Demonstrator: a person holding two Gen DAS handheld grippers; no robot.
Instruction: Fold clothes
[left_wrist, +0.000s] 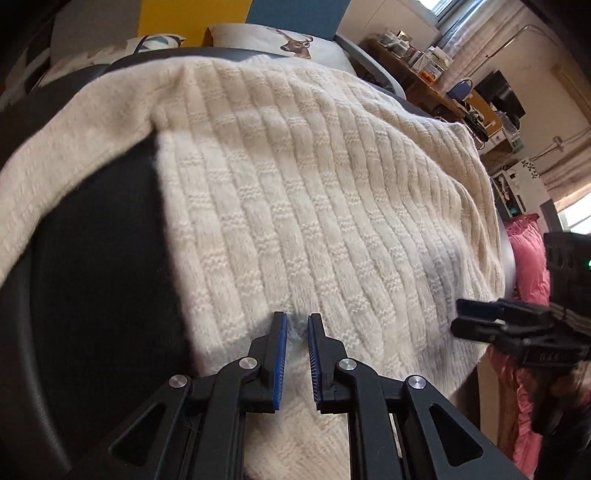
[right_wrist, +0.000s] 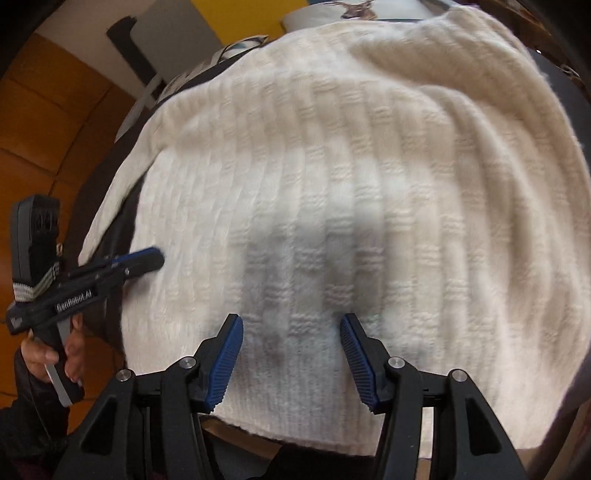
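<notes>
Cream knit sweater (left_wrist: 295, 192) — spread flat

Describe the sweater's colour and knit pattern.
The sweater is cream-white, knitted in vertical ribs crossed by short textured bands. It shows best in the left wrist view.

Deer-print pillow (left_wrist: 291, 42), cluttered wooden desk (left_wrist: 443, 88), pink bedding (left_wrist: 528, 266), orange wood floor (right_wrist: 44, 122)

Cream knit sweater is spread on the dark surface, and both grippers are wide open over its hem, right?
Not quite. Only the right gripper is wide open; the left gripper is nearly shut, as the left wrist view shows. The sweater does lie spread on the dark surface.
</notes>
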